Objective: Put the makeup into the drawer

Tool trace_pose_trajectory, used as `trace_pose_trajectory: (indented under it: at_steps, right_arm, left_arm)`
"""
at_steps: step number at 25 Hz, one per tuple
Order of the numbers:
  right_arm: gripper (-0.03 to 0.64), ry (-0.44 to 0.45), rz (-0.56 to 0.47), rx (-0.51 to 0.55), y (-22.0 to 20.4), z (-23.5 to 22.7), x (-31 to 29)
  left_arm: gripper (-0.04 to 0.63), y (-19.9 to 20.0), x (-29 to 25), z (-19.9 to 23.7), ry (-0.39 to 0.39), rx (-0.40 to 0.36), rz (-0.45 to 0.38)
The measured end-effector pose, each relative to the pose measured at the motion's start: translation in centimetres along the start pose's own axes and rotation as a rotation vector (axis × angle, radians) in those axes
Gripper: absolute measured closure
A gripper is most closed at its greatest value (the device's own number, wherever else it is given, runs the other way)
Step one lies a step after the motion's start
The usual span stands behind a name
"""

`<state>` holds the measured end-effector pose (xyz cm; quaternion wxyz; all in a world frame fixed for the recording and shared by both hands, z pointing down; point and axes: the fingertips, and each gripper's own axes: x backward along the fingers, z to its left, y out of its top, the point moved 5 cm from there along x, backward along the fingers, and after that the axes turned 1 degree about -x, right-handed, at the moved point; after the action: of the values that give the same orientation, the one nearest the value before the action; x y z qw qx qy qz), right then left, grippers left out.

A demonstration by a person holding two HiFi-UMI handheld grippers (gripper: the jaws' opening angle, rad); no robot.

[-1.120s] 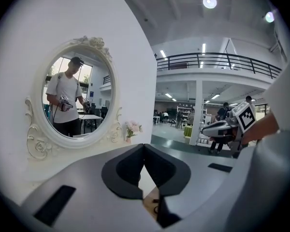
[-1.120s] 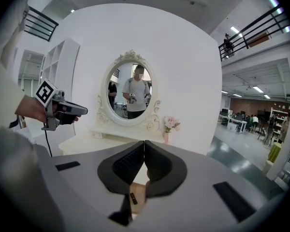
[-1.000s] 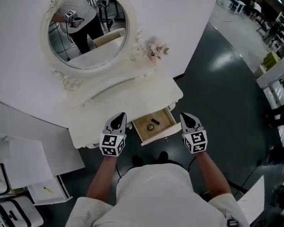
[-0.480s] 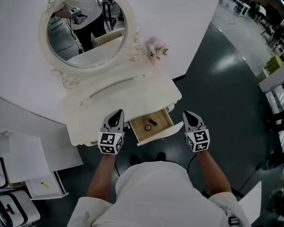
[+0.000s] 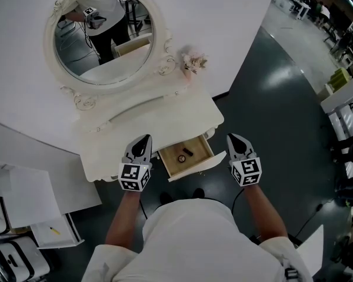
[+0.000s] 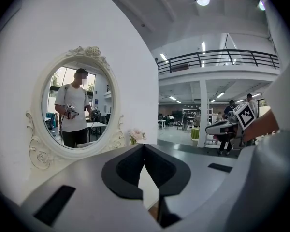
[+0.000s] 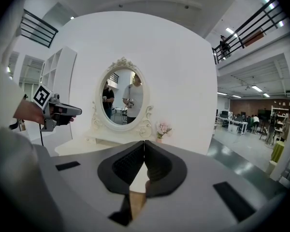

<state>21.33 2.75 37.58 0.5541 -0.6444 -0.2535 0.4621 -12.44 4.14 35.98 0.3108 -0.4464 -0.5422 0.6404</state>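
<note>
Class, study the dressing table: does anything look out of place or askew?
Only the drawer: it hangs open from the dressing table, a small round item and a dark item inside. Nothing looks spilled or damaged.

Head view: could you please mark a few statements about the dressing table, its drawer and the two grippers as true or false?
1. The wooden drawer of the white dressing table stands open. True.
2. That drawer is empty. False: a small black stick and a small round item lie in it.
3. The left gripper holds a makeup item. False: its jaws are together with nothing between them.
4. The right gripper is shut and empty. True.
5. The pink flowers stand left of the oval mirror. False: they stand at its right.
</note>
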Motion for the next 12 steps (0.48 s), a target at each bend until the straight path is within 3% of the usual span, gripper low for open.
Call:
trace_pose_trajectory:
  at_steps: [12]
  right_arm:
    - [0.591, -0.004, -0.027, -0.008, 0.61, -0.40, 0.81]
  left_arm:
    - [0.580, 0.21, 0.21, -0.48, 0.000, 0.008, 0.000]
